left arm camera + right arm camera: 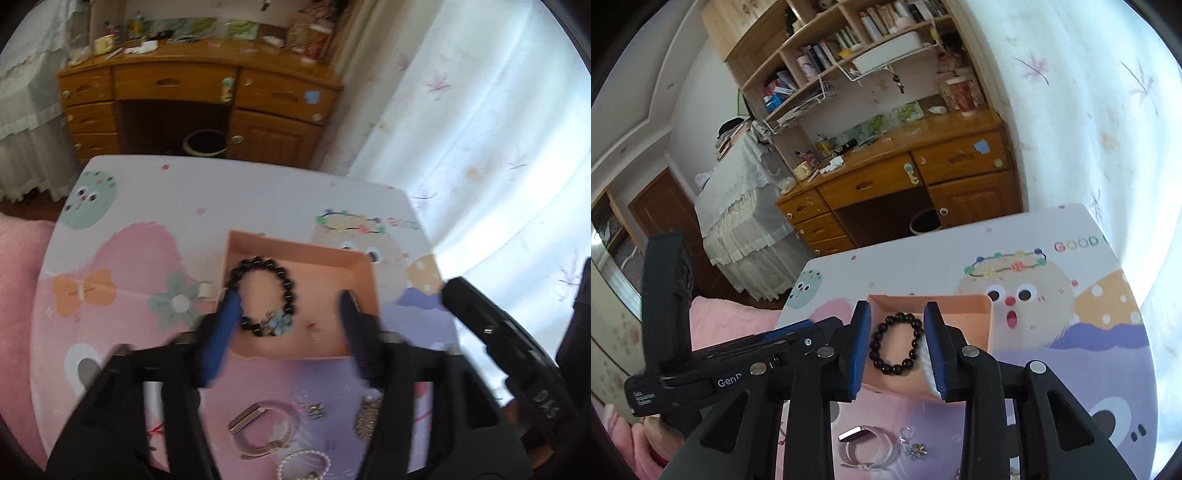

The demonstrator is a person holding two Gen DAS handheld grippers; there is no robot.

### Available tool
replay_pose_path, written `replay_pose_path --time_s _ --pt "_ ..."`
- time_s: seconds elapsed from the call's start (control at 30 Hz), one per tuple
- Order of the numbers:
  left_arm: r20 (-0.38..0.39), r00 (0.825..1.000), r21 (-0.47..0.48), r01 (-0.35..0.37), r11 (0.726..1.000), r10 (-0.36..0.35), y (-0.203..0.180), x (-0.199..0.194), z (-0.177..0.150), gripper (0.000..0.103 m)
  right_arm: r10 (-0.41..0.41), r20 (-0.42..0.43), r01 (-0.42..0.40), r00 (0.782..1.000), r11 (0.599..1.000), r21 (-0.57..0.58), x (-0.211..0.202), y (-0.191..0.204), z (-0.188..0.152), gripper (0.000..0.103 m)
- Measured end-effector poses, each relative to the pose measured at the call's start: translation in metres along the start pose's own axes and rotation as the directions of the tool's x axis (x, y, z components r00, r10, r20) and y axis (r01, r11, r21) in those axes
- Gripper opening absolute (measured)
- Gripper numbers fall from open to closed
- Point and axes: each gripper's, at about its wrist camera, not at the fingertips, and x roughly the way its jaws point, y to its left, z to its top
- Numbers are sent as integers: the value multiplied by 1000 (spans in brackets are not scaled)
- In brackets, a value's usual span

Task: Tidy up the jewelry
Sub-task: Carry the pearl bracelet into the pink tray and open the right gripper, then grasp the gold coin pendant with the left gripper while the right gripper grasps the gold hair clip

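A pink open box (343, 266) (979, 306) sits on the cartoon-print table (258, 195) (923, 258). A black bead bracelet (258, 266) (895, 343) with a pale blue charm (277, 323) lies inside it, beside a small red piece (314, 326). My left gripper (290, 306) is open and empty, its blue fingers straddling the box's near part. My right gripper (895, 332) is open and empty above the box. Nearer on the table lie a pink watch band (258, 428) (864, 443), a flower earring (317, 410) (918, 450), a ring (905, 432), a sparkly brooch (364, 421) and a pearl bracelet (304, 463).
A wooden desk (199, 96) (905, 177) with a bin (205, 142) under it stands beyond the table. A white curtain (498, 147) hangs at the right. A pink cushion (18, 280) lies left of the table. The right gripper's body (517, 350) is at the right edge.
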Motion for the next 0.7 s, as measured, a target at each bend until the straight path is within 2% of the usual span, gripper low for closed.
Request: replay_pose_path --time_s 0.07,0.37,0.47,0.6,0.7 --pt "17 1000 -9 -15 1000 15 6 0 -5 64 -5 -4 5 1000 1000 30 0 -11 -5 30" --pt "-2 997 -68 -76 995 76 39 -9 -37 64 -50 -75 58 996 993 105 -5 -44 -36 30" --pt "-18 994 -65 -109 992 108 48 -16 -56 64 -64 -124 81 990 987 138 -8 -55 -53 37" --pt "-78 989 -128 -136 982 126 63 -19 -88 64 -85 -217 128 973 973 193 -5 -71 -78 41" --pt "-126 987 -188 -121 975 98 74 -20 -112 64 -92 -285 163 954 958 236 -5 -83 -99 43"
